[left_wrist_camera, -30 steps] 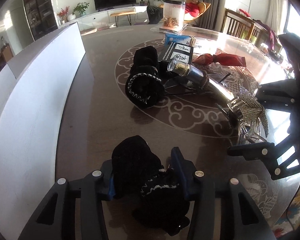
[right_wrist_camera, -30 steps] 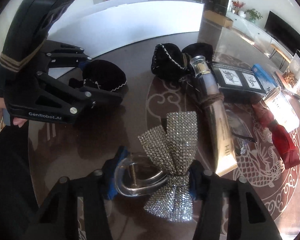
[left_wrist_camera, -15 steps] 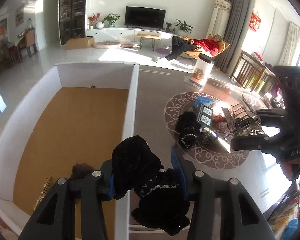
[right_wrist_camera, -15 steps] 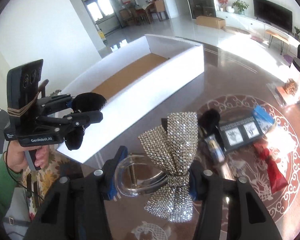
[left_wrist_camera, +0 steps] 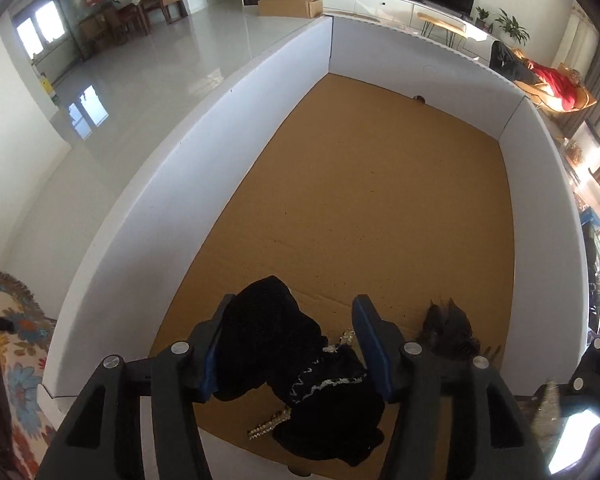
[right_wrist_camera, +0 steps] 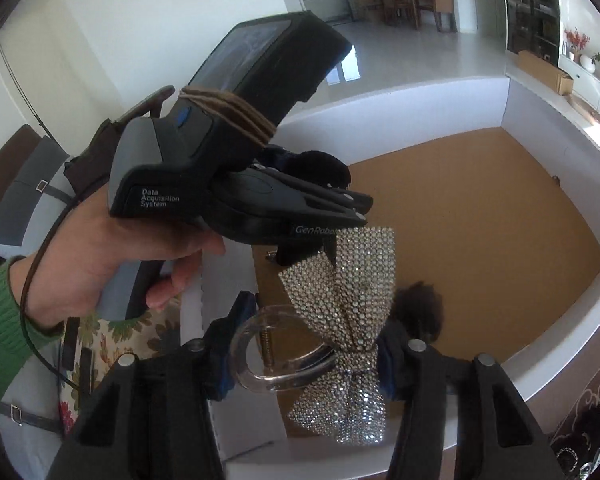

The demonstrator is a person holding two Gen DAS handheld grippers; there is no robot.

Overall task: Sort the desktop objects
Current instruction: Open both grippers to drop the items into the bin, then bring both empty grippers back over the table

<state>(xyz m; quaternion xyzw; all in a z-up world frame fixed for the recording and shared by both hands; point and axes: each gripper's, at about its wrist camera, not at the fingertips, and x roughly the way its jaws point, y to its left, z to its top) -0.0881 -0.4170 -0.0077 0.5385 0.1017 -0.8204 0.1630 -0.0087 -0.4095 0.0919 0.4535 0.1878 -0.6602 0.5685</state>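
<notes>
A black velvet pouch (left_wrist_camera: 284,344) hangs between the fingers of my left gripper (left_wrist_camera: 294,320), over the near end of a white-walled box (left_wrist_camera: 220,160) with a brown cardboard floor. The left jaws are opening: the right pad (left_wrist_camera: 366,340) stands clear of the pouch. In the right wrist view my right gripper (right_wrist_camera: 312,336) holds a clear hair clip with a rhinestone bow (right_wrist_camera: 340,292) just above the box's near wall (right_wrist_camera: 540,344). Its jaws are starting to open, with the clip still caught between the pads. The left gripper (right_wrist_camera: 356,216) hangs close above the bow.
A dark feathery item (left_wrist_camera: 448,324) and a gold beaded piece (left_wrist_camera: 268,424) lie on the box floor near the pouch. A floral cloth (left_wrist_camera: 12,340) lies left of the box. The patterned table (right_wrist_camera: 588,384) carries more dark objects (right_wrist_camera: 580,440) at the right.
Both grippers swung away from the table to above the box, carrying the pouch and the bow clip. The left jaws have spread, loosening the pouch.
</notes>
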